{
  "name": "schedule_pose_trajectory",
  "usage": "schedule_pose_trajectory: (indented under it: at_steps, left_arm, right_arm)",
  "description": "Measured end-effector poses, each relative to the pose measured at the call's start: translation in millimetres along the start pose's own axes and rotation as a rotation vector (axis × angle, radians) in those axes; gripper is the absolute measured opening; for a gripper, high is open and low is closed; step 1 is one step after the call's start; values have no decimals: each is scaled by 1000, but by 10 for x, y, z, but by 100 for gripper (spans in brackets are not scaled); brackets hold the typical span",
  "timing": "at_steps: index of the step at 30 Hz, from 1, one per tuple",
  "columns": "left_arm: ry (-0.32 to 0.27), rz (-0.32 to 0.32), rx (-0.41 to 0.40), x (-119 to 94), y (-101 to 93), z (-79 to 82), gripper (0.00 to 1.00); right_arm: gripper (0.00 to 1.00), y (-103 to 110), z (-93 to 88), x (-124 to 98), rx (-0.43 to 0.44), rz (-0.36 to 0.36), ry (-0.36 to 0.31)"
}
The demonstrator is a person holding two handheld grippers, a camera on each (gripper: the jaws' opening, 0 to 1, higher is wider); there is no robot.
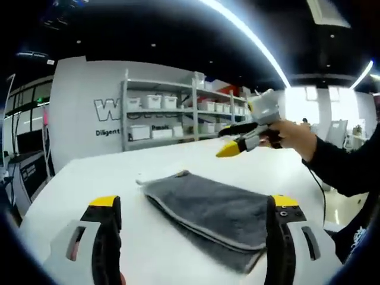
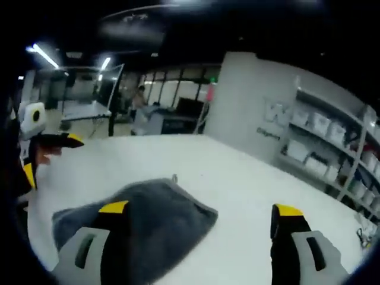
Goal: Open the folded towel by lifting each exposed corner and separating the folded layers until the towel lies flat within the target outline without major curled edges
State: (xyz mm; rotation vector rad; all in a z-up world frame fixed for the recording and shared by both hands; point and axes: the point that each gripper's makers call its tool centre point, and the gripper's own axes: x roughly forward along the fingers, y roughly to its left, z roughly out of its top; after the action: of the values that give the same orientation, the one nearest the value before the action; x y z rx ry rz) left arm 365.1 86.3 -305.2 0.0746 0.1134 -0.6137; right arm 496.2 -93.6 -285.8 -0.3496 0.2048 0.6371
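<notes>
The towel [image 1: 205, 214] lies folded on the white table [image 1: 107, 172], grey and soft; I judge it light, limp and likely to sag, so I would pinch the looped corner [image 1: 183, 174], top layer alone. My left gripper [image 1: 193, 222] and right gripper [image 2: 202, 228] both hover above it, jaws wide apart, empty.

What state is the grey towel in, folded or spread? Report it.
Folded. The grey towel lies on the white table with stacked layers showing along its near edge; neither gripper touches it.
</notes>
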Motion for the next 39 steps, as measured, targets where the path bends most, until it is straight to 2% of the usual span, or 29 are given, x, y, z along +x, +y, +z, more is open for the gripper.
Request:
schedule_pose_trajectory:
  at_steps: [2,12,17,39]
  left_arm:
    - [48,-4,30,-7,-17,-64,100]
    - [23,-5,36,-66,-78,-10,100]
    - [19,-3,31,-79,74,25,100]
    - [12,-1,28,-174,253,39,100]
  right_arm:
    - [99,3,-48,-83,-1,-22,1]
    - [99,162,-3,-382,-7,-45,-58]
    - [99,217,19,-552,-12,-69,-80]
    - [97,479,-10,-989,20,-94,-133]
